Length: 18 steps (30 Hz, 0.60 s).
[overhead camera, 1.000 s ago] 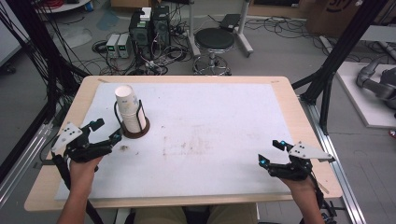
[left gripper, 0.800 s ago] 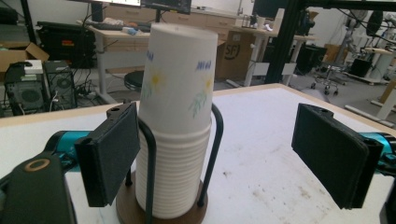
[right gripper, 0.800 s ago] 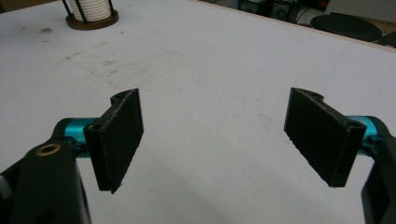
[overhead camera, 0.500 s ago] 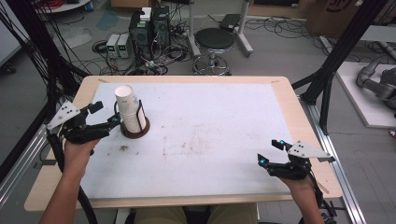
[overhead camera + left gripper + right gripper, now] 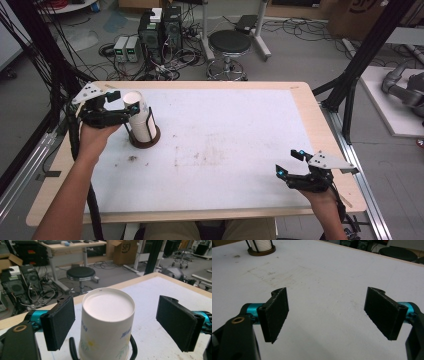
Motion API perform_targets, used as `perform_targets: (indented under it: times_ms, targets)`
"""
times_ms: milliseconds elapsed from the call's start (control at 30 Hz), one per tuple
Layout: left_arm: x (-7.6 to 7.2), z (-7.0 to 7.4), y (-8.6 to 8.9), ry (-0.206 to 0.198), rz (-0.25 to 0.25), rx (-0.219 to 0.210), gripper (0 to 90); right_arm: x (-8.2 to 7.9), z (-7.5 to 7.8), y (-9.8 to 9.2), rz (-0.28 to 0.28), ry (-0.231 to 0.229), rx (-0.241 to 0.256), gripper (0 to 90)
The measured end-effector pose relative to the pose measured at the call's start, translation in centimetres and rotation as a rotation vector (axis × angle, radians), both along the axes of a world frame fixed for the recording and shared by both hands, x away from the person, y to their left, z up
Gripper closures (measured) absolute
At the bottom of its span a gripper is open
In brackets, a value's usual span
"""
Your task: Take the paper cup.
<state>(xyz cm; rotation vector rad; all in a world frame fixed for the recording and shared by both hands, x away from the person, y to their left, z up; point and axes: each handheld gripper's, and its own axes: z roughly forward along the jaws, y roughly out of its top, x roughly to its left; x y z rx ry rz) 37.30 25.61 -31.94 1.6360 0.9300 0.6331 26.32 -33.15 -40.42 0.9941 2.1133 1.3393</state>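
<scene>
Over at the far left corner of the desk stands a stack of white paper cups, upside down, seated in a round dark holder with thin black upright bars. The left claw is right at the top of that stack: its jaws are spread wide, one on either side of the uppermost cup, and neither is touching it. In the left gripper view the cup sits between the two black pads with a clear gap on each side, closer to the pad on that view's left, its flat bottom facing up and a faint printed pattern of blue and yellow on its wall. Two of the holder's black bars curve up beside it.

The right claw hovers low over the near right part of the desk, well apart from the cups, its jaws spread too and holding nothing. From the right gripper view I see bare white desk surface between its pads, marked with some faint brownish smudges, and the cup holder far off at the top left.
</scene>
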Motion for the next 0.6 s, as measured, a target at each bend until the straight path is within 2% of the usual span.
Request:
perform_targets:
  times_ms: [133, 333, 367, 400, 467, 600]
  targets:
    - [1.0, -0.3, -0.5, 0.020, 0.005, 0.024, 16.9, 0.0, 0.0, 0.0, -0.002, 0.004, 0.002, 20.1]
    - [1.8, -0.8, -0.5, 0.048, 0.008, 0.028, 25.1, -0.1, 0.0, -0.1, -0.006, 0.006, 0.004, 20.2]
    - [1.8, -0.8, -0.5, 0.049, 0.004, 0.025, 26.6, -0.1, -0.1, -0.2, -0.005, 0.006, 0.003, 20.2]
    - [1.8, -0.8, -0.4, 0.046, -0.007, 0.024, 32.8, 0.0, -0.1, -0.2, -0.005, 0.004, 0.000, 20.2]
    - [1.8, -0.8, -0.5, 0.033, -0.004, 0.040, 33.5, 0.0, -0.1, -0.2, -0.005, 0.005, 0.001, 20.2]
    - [1.7, -0.7, -0.5, 0.029, -0.002, 0.041, 34.3, 0.0, 0.0, -0.1, -0.002, 0.003, -0.001, 20.2]
